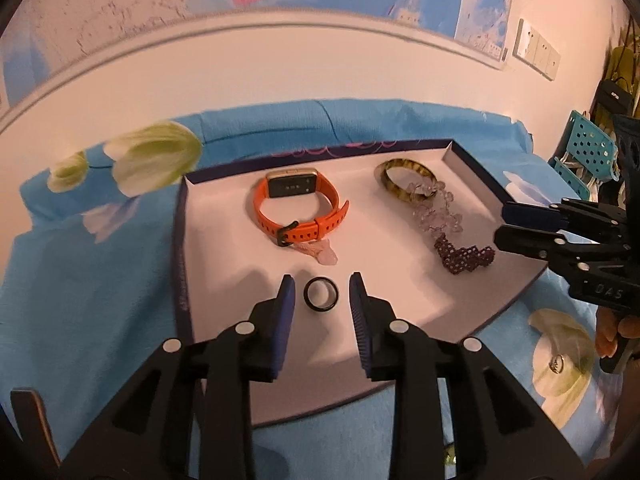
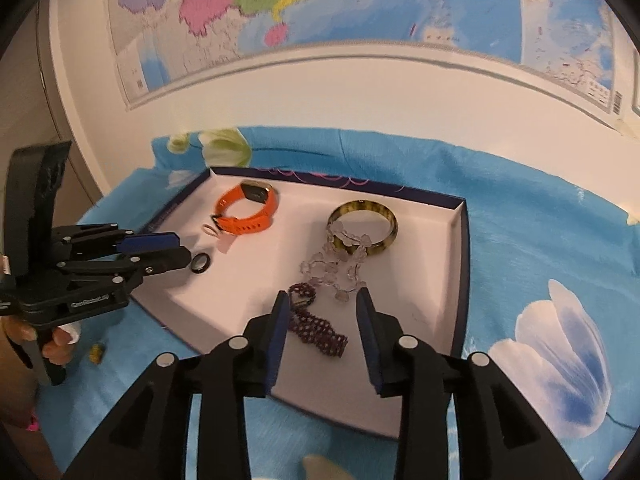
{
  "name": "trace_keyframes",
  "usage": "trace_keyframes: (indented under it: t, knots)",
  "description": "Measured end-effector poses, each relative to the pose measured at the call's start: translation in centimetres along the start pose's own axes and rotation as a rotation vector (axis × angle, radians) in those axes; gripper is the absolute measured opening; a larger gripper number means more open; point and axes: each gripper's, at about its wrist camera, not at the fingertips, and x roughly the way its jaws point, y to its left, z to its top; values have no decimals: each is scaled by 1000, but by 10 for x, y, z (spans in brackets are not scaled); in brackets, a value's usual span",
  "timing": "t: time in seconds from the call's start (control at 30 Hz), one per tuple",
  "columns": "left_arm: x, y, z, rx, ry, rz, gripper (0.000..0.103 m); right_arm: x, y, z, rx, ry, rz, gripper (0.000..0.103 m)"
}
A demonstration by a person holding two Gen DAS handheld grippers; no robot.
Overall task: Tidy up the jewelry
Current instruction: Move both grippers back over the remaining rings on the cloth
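Observation:
A shallow white box lid (image 1: 224, 248) (image 2: 432, 264) lies on the blue cloth and holds the jewelry. A black ring (image 1: 321, 295) (image 2: 200, 263) rests on the lid between the fingers of my open left gripper (image 1: 322, 292) (image 2: 182, 251), which does not touch it. An orange watch (image 1: 298, 210) (image 2: 246, 208), a pink piece (image 1: 318, 252), an amber bangle (image 1: 408, 185) (image 2: 366, 228), a clear bead bracelet (image 1: 438, 216) (image 2: 336, 272) and a purple bead bracelet (image 1: 466, 258) (image 2: 316, 328) lie further in. My right gripper (image 2: 322, 312) (image 1: 500, 224) is open above the purple bracelet.
A small silver ring (image 1: 557, 364) lies on the cloth right of the lid. A small yellow piece (image 2: 96, 353) lies on the cloth left of the lid. A wall with a map (image 2: 320, 20) stands behind. A teal perforated basket (image 1: 588, 148) stands at the right.

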Motion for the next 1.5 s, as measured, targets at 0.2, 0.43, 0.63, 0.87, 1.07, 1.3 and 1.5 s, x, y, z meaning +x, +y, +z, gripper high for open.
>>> trace_keyframes:
  t: [0.2, 0.43, 0.63, 0.87, 1.07, 1.3, 1.5]
  knots:
    - [-38, -2, -10, 9, -76, 14, 33, -35, 4, -16, 7, -47, 26, 45]
    - [-77, -7, -38, 33, -127, 17, 37, -59, 6, -56, 27, -16, 31, 45]
    - [-89, -10, -66, 45, -115, 14, 38, -58, 12, -92, 31, 50, -10, 45]
    - [-97, -16, -92, 59, -99, -1, 39, -67, 20, -111, 53, 56, 10, 45]
    - [-101, -21, -110, 61, -83, -8, 40, -70, 41, -111, 25, 40, 55, 45]
    - [-103, -16, -120, 44, -71, 22, 41, -60, 61, -111, 0, 50, 89, 45]
    - [-96, -6, -123, 25, -45, 42, 42, -58, 68, -113, -3, 58, 97, 45]
